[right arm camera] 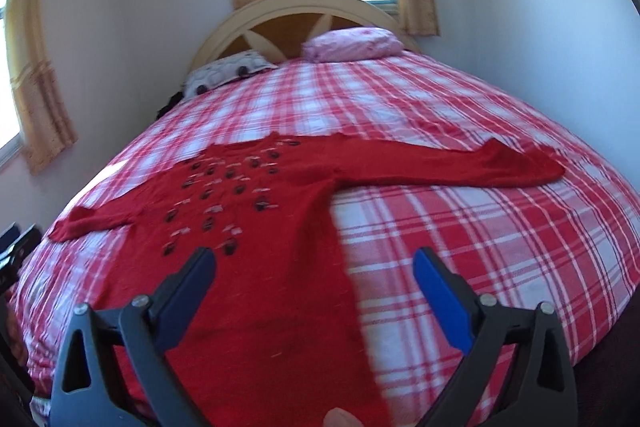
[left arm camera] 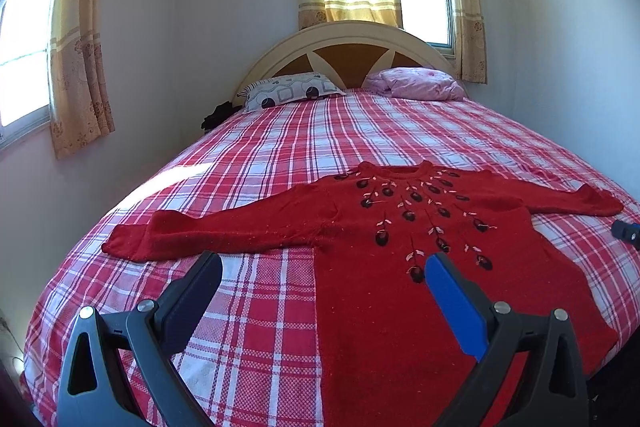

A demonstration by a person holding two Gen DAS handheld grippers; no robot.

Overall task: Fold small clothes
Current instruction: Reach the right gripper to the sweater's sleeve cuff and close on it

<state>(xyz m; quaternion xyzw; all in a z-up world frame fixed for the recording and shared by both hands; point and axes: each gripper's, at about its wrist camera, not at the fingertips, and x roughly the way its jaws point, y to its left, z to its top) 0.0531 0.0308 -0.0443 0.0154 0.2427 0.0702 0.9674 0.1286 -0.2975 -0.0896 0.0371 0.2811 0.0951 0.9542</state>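
Grippers [left arm camera: 323, 267] [right arm camera: 314, 263] tilted down, jaws wide | over sweater [left arm camera: 400, 227] hem

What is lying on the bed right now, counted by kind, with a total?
Red knitted sweater: 1, spread flat with both sleeves out
Grey patterned pillow: 1, at the headboard
Pink pillow: 1, at the headboard
Total: 3 things on the red plaid bedsheet

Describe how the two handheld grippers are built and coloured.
The left gripper and the right gripper look alike: dark grey plastic arms with triangular cut-outs, silver pivot pins, and two flat fingers, one showing a bright blue pad, the other dark navy. No cables or sleeves visible.
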